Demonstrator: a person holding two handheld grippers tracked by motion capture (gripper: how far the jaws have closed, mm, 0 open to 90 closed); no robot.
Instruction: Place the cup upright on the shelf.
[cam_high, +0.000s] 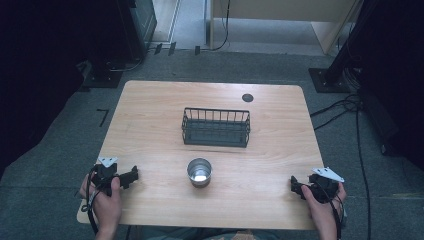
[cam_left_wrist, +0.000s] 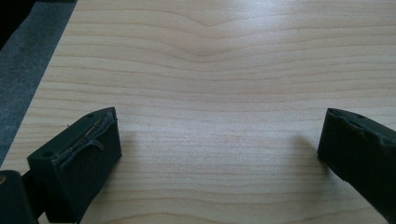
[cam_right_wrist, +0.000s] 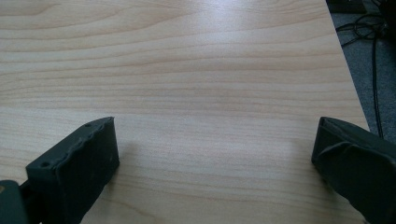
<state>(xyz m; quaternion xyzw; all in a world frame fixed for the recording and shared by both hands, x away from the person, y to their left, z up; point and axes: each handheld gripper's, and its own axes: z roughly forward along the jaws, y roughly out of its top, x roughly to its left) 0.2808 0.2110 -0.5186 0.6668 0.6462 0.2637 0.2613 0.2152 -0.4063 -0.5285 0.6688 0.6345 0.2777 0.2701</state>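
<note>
Both tongs down low at the near edge of the wooden table, one per hand. Left gripper at about eight o'clock from the table's middle, gripped by the left hand, jaws pointing toward three o'clock, grey plate on top, cable looping down past the wrist. Right gripper at about four o'clock, held in the right hand, jaws pointing toward nine o'clock, so the pair facing each other across the near strip of wood. From the left gripper view: black jaws spread wide, bare wood grain between them, a frayed edge on the left-hand pad, grey floor off at ten o'clock. From the right gripper view: same story, jaws at full spread, only tabletop between the pads, table edge and floor cables up at one o'clock. Metal cup standing upright between the two grippers, near six o'clock from the table's centre, well apart from both, open mouth up, inside probably empty though glare on the bottom makes that hard to call. Black wire basket just past the cup at twelve o'clock, near the centre, not touching it. Small dark round mark further off toward one o'clock, by the far edge.
</note>
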